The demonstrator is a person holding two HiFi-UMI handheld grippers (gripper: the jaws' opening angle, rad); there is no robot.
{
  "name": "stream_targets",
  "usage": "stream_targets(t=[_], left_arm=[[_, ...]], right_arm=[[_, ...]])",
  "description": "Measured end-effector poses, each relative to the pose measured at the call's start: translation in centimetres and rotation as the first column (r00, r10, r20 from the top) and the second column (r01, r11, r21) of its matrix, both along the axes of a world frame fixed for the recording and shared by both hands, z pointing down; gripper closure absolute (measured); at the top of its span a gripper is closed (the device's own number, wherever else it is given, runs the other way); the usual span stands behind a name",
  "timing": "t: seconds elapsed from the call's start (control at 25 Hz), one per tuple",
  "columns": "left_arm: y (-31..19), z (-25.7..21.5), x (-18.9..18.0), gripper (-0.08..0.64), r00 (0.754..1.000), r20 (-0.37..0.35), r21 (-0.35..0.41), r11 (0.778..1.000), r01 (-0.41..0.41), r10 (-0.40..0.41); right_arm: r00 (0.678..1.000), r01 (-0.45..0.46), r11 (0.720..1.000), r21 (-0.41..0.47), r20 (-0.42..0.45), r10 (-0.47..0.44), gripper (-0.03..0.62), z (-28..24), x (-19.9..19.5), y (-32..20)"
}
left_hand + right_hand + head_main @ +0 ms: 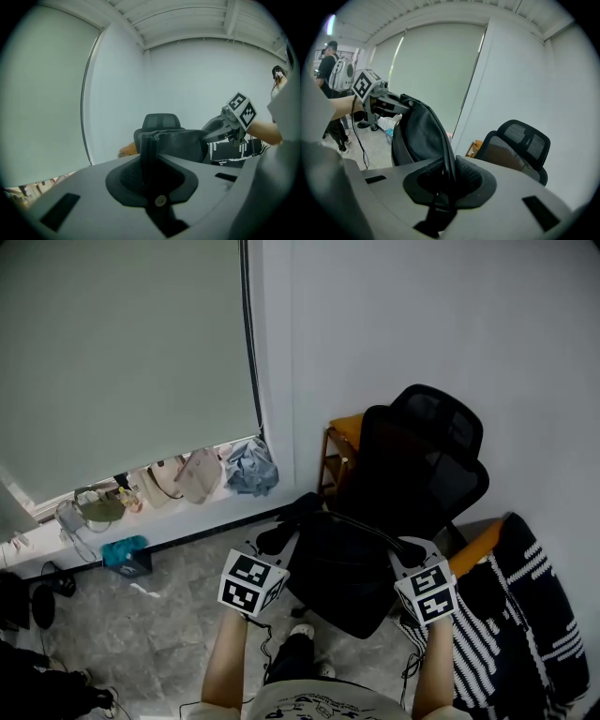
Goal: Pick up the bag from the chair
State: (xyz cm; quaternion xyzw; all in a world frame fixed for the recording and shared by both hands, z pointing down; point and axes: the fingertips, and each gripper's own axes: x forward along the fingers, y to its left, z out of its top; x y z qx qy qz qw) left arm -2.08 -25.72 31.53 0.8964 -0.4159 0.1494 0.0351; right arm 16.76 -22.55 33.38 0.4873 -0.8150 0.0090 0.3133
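Observation:
A black bag [339, 570] hangs between my two grippers in front of the black mesh office chair [427, 460]. My left gripper [278, 538] is shut on the bag's left edge. In the left gripper view that edge [149, 150] stands upright between the closed jaws, and the bag [183, 143] stretches away toward the right gripper [224, 129]. My right gripper [405, 551] is shut on the bag's right edge. The right gripper view has the bag [417, 136] running from the jaws [449, 165] to the left gripper [382, 102], with the chair [518, 145] behind.
A black-and-white striped cloth [525, 615] lies at the right beside the chair. An orange stool [345, 432] stands behind the chair against the wall. Clothes and caps [202, 474] line the window sill, and a blue box [127, 554] sits on the floor. A person [333, 70] stands far off.

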Motion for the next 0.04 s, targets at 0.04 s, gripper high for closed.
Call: stream_targets(t=[0.04], left_arm=[[-0.07,0.03,0.15,0.506,1.000,0.001,-0.001,1.000,-0.002,0.002]], right_arm=[[1.000,-0.003,1.000,-0.001,0.003,0.003,0.525,-0.01,0.12,-0.06]])
